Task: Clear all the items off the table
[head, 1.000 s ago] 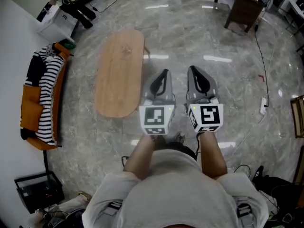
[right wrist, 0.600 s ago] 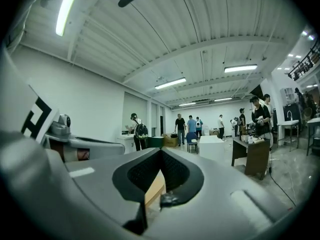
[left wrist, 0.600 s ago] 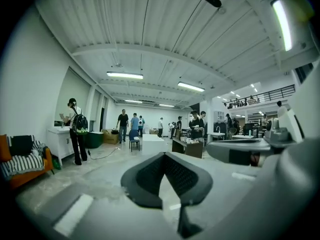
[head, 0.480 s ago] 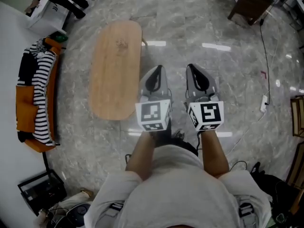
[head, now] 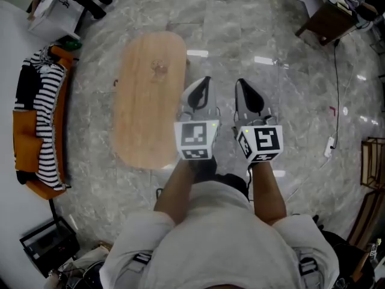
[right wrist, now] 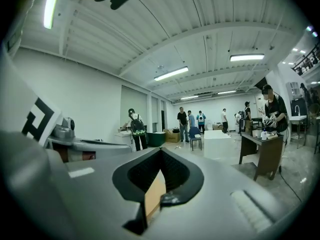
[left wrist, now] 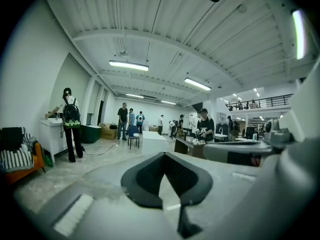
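The oval wooden table [head: 147, 95] stands on the grey marble floor, left of both grippers. Its top looks bare except for a faint mark [head: 159, 68]. My left gripper [head: 204, 80] is shut and empty, held level beside the table's right edge. My right gripper [head: 242, 83] is shut and empty too, close alongside the left one. In the left gripper view the jaws [left wrist: 164, 154] meet at a point and face across the hall. In the right gripper view the jaws [right wrist: 160, 150] are closed the same way. No task item shows in any view.
An orange sofa with striped cloth [head: 36, 125] lies left of the table. A black box [head: 48, 242] sits at lower left. A dark wooden desk [head: 331, 20] stands at top right, a power strip [head: 329, 142] on the floor to the right. People [left wrist: 70, 124] stand far off.
The head view has shifted, so the table sits a little lower and more central in the picture. Both grippers stay shut, side by side, barely moved.
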`<act>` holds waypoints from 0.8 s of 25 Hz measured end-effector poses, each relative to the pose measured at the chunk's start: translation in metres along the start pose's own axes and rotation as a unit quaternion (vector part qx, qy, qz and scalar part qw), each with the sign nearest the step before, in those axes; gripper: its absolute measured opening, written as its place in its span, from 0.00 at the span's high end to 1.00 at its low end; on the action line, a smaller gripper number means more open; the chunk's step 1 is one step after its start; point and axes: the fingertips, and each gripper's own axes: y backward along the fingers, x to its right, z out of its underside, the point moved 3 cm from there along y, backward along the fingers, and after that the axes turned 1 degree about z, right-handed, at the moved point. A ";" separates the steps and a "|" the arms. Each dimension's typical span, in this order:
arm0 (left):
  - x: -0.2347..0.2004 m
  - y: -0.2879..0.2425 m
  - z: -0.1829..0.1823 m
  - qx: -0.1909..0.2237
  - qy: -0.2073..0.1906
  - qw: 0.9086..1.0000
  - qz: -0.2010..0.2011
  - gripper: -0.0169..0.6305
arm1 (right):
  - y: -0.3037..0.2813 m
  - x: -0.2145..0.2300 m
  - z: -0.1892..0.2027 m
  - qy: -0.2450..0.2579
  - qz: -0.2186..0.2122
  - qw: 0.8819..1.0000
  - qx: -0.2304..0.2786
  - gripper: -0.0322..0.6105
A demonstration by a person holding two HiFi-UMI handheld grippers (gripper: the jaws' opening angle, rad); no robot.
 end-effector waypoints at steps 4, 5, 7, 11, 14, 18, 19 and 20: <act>-0.029 -0.021 -0.022 0.012 -0.006 1.000 -0.006 0.94 | -0.038 -0.006 -0.015 -0.003 -0.012 1.000 0.007 0.94; -0.033 -0.025 -0.026 0.014 -0.005 1.000 -0.008 0.94 | -0.045 -0.006 -0.020 0.000 -0.015 1.000 0.008 0.94; -0.042 -0.030 -0.033 0.018 -0.002 1.000 -0.010 0.94 | -0.057 -0.007 -0.028 0.005 -0.019 1.000 0.010 0.94; -0.063 -0.044 -0.041 0.025 0.001 0.999 -0.027 0.94 | -0.085 -0.009 -0.034 0.011 -0.036 0.999 0.013 0.94; -0.081 -0.061 -0.038 0.019 0.000 0.999 -0.040 0.94 | -0.112 -0.007 -0.030 0.007 -0.047 0.999 0.010 0.94; -0.110 -0.093 -0.037 0.010 -0.001 0.998 -0.063 0.94 | -0.158 0.002 -0.021 0.000 -0.067 0.998 0.000 0.94; -0.116 -0.105 -0.037 0.007 -0.002 0.998 -0.067 0.94 | -0.171 0.007 -0.020 -0.002 -0.071 0.997 -0.001 0.94; -0.122 -0.117 -0.037 0.003 -0.004 0.997 -0.071 0.94 | -0.185 0.012 -0.019 -0.005 -0.076 0.997 -0.002 0.94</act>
